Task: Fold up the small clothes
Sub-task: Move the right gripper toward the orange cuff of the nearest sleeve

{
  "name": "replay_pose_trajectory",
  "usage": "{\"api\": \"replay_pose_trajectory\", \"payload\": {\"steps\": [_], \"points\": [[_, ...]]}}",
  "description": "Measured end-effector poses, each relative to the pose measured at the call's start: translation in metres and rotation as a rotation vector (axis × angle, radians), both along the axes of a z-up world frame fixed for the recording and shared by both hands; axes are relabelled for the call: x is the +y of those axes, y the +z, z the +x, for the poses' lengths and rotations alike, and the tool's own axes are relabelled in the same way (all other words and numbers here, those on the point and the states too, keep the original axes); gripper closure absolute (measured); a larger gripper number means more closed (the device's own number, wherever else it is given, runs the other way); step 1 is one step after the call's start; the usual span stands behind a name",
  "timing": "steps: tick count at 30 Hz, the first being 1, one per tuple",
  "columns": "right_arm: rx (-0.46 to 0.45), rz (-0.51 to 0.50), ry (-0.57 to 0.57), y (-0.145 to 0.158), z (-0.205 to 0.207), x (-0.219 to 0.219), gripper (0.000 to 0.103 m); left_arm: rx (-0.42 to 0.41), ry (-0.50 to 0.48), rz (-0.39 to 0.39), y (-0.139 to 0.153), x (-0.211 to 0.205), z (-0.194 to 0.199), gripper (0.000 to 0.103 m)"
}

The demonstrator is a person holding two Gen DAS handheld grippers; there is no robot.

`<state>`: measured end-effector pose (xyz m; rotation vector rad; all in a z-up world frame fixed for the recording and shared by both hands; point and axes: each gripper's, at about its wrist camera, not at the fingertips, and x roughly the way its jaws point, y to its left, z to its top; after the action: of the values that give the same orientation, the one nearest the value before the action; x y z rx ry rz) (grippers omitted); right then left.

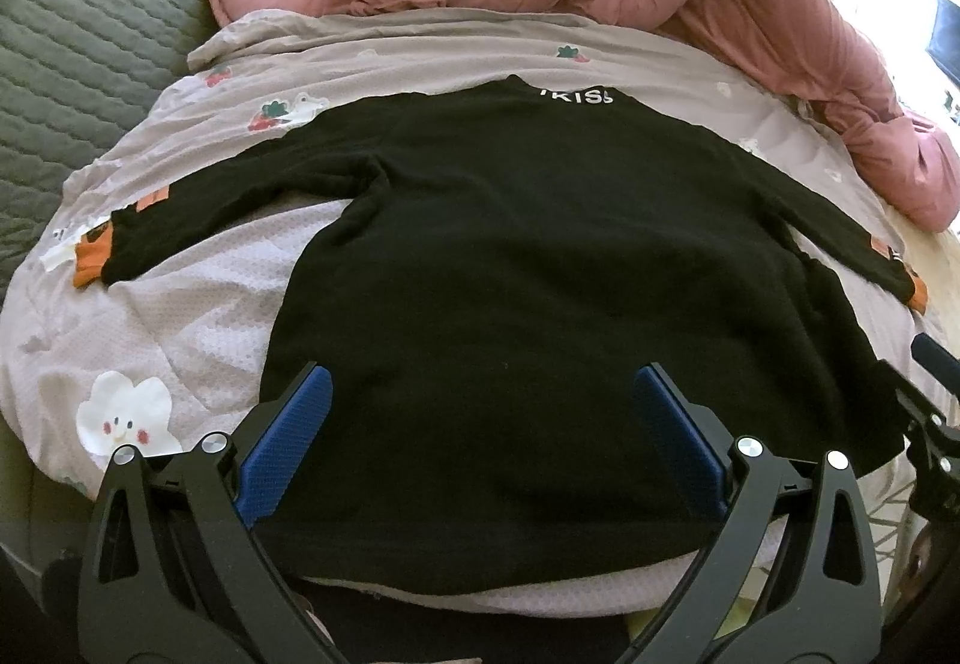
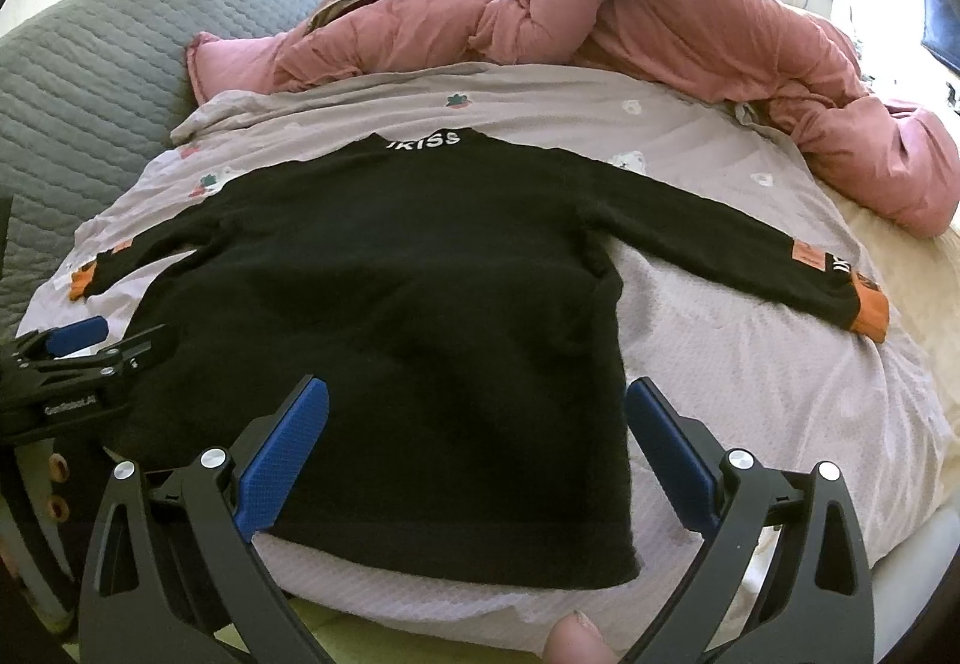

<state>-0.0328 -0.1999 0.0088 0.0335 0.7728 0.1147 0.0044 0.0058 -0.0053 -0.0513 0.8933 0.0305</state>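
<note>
While the black sweater point(image 1: 540, 268) lies flat on the lilac bedspread point(image 1: 198, 304), collar away from you, hem nearest, long axis running straight ahead, sleeves splayed sideways, your left gripper point(image 1: 477, 442) and right gripper point(image 2: 477, 454) gape wide, holding nothing. Pinch each hem corner squarely, then lift evenly.

The bed point(image 2: 750, 364) wears a pale printed sheet; a black sweater point(image 2: 420, 292) lies flat on it, sleeves spread, with a pink quilt point(image 2: 690, 22) heaped at the far side.

A home bedroom: a bed with a cartoon-print sheet point(image 1: 180, 316), rumpled pink duvet point(image 1: 750, 4) and grey quilt point(image 1: 90, 34).
</note>
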Motion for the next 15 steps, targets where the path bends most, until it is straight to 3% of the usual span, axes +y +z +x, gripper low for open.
{"api": "replay_pose_trajectory", "payload": {"steps": [15], "points": [[-0.035,-0.002,-0.011,0.006,0.025,-0.016,0.004,0.009,-0.008,-0.009,0.003,-0.003,0.035,0.008]]}}
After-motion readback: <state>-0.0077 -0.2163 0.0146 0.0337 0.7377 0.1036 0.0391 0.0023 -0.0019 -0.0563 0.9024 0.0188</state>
